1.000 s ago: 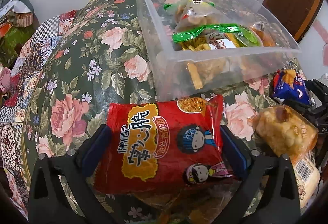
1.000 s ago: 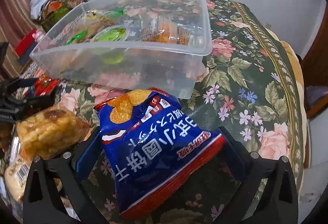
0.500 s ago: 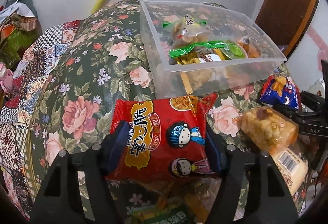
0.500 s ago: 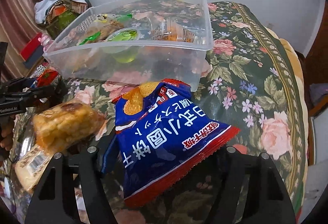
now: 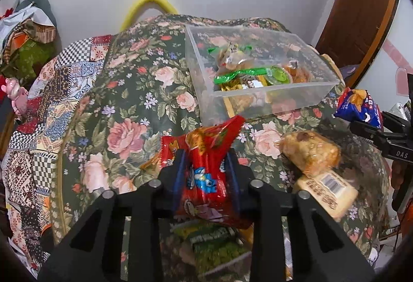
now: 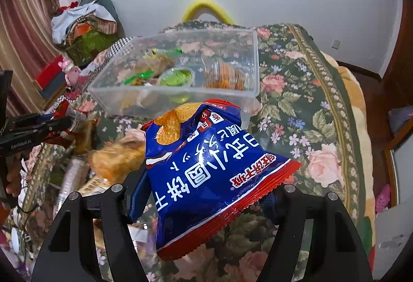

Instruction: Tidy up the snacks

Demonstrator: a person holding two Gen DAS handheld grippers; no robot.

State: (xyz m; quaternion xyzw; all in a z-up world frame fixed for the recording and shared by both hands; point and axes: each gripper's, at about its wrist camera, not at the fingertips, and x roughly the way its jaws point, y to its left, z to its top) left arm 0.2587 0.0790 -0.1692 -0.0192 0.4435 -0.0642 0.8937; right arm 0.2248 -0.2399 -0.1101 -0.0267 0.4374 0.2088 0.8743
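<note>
Red snack packet (image 5: 206,168) crumpled at lower centre, squeezed between just-closed left gripper (image 5: 206,173) fingers. Blue cracker bag (image 6: 206,173) at centre, clamped by right gripper (image 6: 204,194) fingers. Clear bin (image 5: 260,98) behind on floral table (image 5: 129,106).

On the blue snack bag (image 6: 206,178) we read large white characters, upside down to us: 日式小圆饼干, with a line of Japanese script beside them and a red badge whose white characters are too warped to make out. On the black right tool (image 5: 387,142), seen from the left wrist, we read "DAS". On the black left tool (image 6: 28,132), seen from the right wrist, we read "GenRobot.AI". The pale packet (image 5: 327,191) carries a barcode; its print is too blurred for us.
</note>
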